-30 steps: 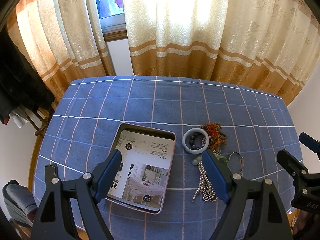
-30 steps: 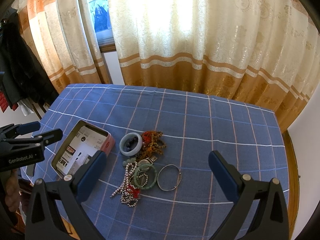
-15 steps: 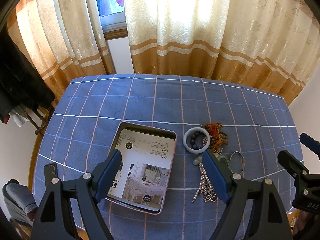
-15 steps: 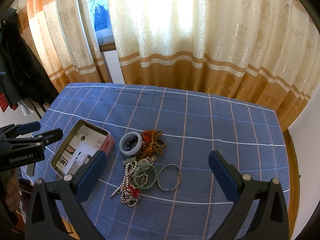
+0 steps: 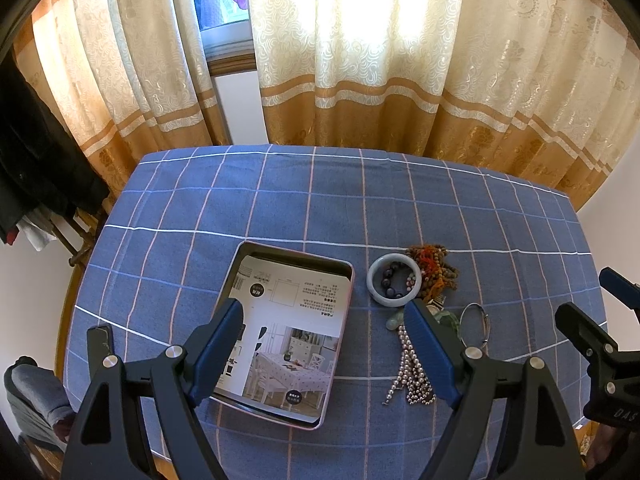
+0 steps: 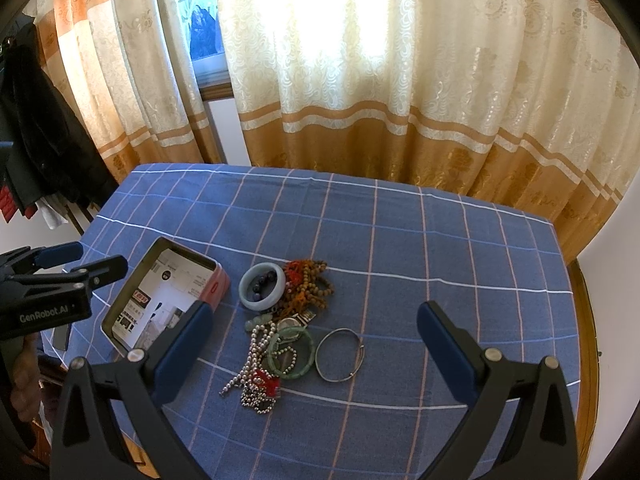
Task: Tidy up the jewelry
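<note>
A pile of jewelry lies on the blue checked tablecloth [image 6: 440, 248]: a pale jade bangle [image 6: 262, 286] around dark beads, brown prayer beads [image 6: 310, 284], a green bangle [image 6: 290, 354], a silver wire bangle [image 6: 340, 354], and a pearl strand [image 6: 252, 360]. An open pink tin [image 5: 286, 334] lined with a printed sheet sits left of the pile. My left gripper [image 5: 324, 312] is open above the tin's near end. My right gripper [image 6: 316, 312] is open, above and nearer than the pile. The pale bangle [image 5: 394, 284] and pearls [image 5: 410, 364] show in the left wrist view.
Cream and orange curtains [image 6: 360, 80] hang behind the table's far edge. Dark clothes [image 6: 32, 120] hang at the left. The left gripper body [image 6: 48, 296] shows at the left of the right wrist view, the right gripper [image 5: 600, 340] at the right of the left view.
Both views have shifted slightly, as both grippers drift a little. Nothing on the table has moved and both grippers stay open.
</note>
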Action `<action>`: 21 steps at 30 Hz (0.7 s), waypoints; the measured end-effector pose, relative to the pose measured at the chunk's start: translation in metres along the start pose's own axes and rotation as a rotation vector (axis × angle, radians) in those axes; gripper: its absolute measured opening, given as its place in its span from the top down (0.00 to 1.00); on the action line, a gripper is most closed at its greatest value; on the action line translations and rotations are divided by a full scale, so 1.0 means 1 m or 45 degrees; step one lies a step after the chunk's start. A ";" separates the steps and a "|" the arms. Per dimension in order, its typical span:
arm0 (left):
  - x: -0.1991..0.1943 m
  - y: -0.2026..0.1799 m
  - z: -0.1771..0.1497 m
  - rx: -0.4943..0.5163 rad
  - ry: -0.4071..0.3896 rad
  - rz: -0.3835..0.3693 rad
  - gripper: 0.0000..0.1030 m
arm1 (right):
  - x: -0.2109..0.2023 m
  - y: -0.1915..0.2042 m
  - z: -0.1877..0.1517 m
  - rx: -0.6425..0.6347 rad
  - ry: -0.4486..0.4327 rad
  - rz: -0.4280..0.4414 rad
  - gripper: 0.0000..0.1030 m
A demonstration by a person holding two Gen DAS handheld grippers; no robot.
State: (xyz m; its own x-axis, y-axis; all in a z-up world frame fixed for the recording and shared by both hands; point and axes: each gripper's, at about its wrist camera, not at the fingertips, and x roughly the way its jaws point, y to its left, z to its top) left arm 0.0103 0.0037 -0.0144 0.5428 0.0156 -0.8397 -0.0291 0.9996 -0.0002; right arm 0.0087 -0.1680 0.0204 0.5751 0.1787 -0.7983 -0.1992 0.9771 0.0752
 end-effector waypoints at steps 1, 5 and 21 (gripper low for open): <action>0.000 0.000 0.000 0.000 0.002 -0.001 0.20 | 0.000 0.000 0.000 0.000 -0.001 0.000 0.00; 0.002 0.000 0.001 0.000 0.008 -0.003 0.20 | 0.000 0.000 0.000 0.001 0.001 0.000 0.00; 0.015 -0.004 -0.004 0.017 0.060 -0.008 0.20 | 0.009 -0.007 -0.011 0.027 0.021 -0.001 0.00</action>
State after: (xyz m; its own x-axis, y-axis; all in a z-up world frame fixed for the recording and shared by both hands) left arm 0.0150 -0.0003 -0.0294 0.5030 0.0085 -0.8643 -0.0148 0.9999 0.0013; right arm 0.0061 -0.1749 0.0060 0.5622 0.1766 -0.8079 -0.1821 0.9794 0.0873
